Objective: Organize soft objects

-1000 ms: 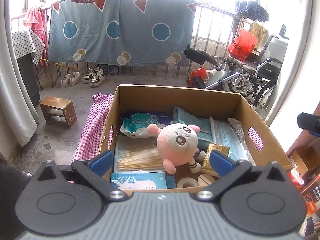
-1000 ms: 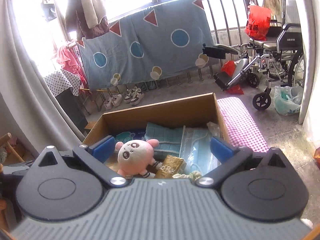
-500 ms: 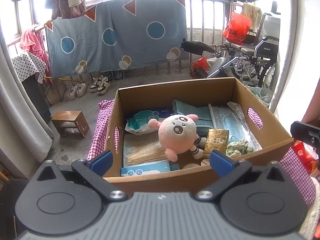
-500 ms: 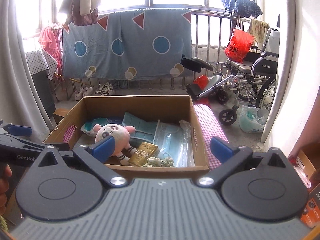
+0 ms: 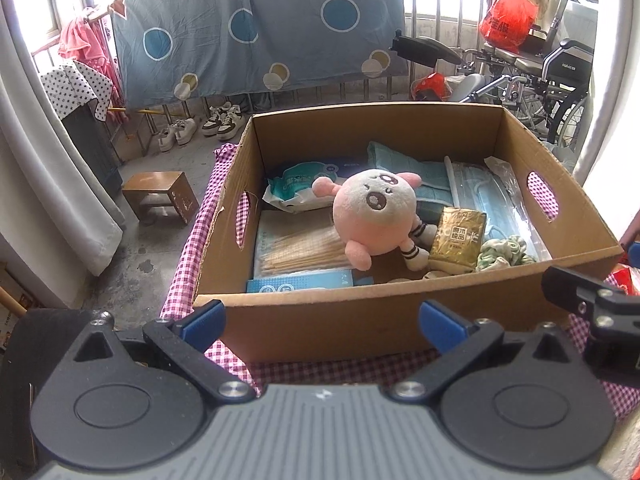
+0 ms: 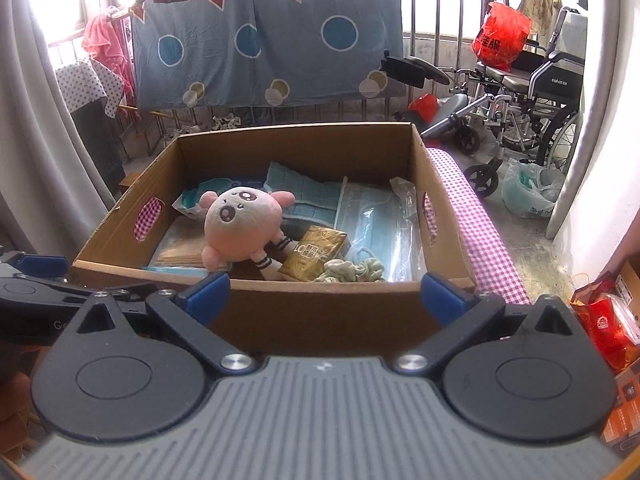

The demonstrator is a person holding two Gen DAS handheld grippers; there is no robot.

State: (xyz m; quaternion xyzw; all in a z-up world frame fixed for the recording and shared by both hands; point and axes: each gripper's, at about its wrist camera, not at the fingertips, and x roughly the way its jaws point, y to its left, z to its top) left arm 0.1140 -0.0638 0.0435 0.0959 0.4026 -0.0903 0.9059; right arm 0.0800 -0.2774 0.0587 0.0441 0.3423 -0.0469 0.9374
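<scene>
Left wrist view puts the box [image 5: 360,312] ahead of me on a checked cloth [image 5: 188,256], and I place everything by that box. My left claw [image 5: 322,326] is spread wide and holds nothing, short of the box's near wall. My right claw [image 6: 324,298] is likewise spread and empty, also at the near wall.

Inside the box, the pink plush [image 5: 376,216] lies on its back near the middle, across a pack of swabs [image 5: 296,252] and a wipes pack [image 5: 296,188]. A gold packet [image 5: 460,236] touches its feet, and a green scrunchie [image 5: 504,254] sits in the near right corner on the bagged masks [image 5: 480,188].

Soft things already lie in the box, so I cannot judge whether they are packed or waiting to be sorted out. If I do handle the plush, I would come down from above the near wall, keep the claw wide past the cardboard rim, and close on the round body, not a limb; it should squash and could slip.
</scene>
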